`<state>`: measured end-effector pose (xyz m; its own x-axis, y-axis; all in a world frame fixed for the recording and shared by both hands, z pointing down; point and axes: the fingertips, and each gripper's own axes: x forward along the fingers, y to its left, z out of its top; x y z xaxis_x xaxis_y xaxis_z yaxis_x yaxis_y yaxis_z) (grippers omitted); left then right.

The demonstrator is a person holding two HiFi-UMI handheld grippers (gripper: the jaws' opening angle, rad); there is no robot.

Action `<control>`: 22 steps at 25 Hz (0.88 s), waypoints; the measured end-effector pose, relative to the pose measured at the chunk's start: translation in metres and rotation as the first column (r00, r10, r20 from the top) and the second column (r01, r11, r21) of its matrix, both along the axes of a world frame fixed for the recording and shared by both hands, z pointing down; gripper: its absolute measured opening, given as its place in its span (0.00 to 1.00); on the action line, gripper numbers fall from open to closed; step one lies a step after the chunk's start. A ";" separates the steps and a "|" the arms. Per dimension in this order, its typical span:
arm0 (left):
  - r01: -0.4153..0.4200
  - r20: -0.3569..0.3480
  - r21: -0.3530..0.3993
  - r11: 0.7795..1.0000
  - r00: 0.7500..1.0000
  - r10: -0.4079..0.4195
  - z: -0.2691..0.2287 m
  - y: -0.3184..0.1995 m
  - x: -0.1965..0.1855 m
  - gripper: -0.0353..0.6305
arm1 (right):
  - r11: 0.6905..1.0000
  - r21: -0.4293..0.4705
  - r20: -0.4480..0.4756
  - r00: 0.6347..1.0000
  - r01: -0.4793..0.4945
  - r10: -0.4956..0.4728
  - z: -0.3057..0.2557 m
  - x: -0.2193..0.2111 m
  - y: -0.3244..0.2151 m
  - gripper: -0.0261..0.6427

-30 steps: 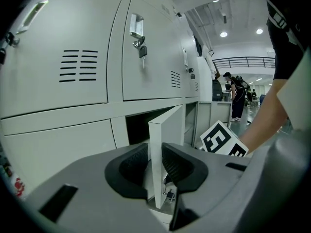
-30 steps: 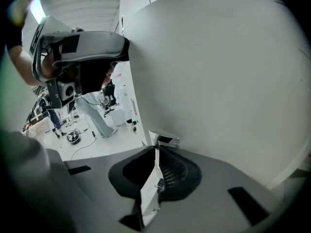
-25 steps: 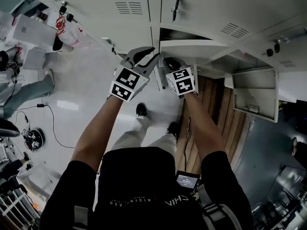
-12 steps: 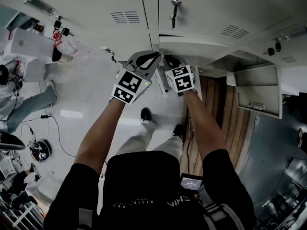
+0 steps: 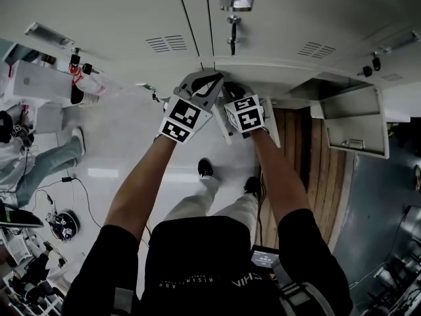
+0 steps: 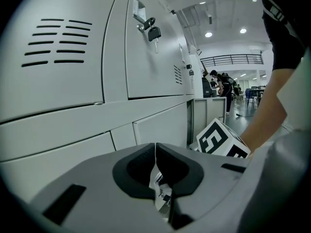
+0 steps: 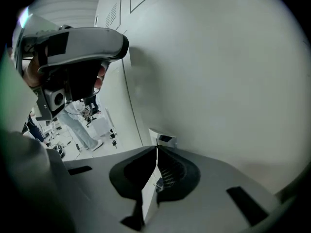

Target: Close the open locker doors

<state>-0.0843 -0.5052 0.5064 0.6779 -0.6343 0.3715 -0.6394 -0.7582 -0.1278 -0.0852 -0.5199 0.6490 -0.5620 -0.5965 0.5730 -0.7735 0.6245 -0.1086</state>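
Task unfinished. At 12 o'clock from the person, the middle locker door (image 5: 268, 122) looks nearly shut but still ajar. On the left hand-held gripper (image 5: 212, 78), jaws just closed, nothing between them. The right hand-held gripper (image 5: 230, 89) likewise, tip at that door; contact unclear. At 2 o'clock a second open door (image 5: 358, 120) waits.

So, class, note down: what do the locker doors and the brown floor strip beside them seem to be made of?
Locker doors: likely painted sheet metal, pale grey satin finish; pressed louvre vents and thin folded edges suggest it. Brown floor strip: looks like wood or wood-effect planking; parallel board lines show, finish unclear.
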 end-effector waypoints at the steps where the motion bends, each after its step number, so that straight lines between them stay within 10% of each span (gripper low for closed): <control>1: -0.006 0.001 0.000 1.000 1.000 0.006 0.000 -0.002 0.001 0.09 | 1.000 -0.002 0.001 1.000 -0.005 0.005 0.000 0.000 -0.001 0.09; 22: -0.095 -0.008 0.021 0.995 0.995 0.095 0.005 -0.012 -0.002 0.09 | 0.980 -0.117 0.063 0.984 -0.160 0.168 0.026 0.021 0.017 0.10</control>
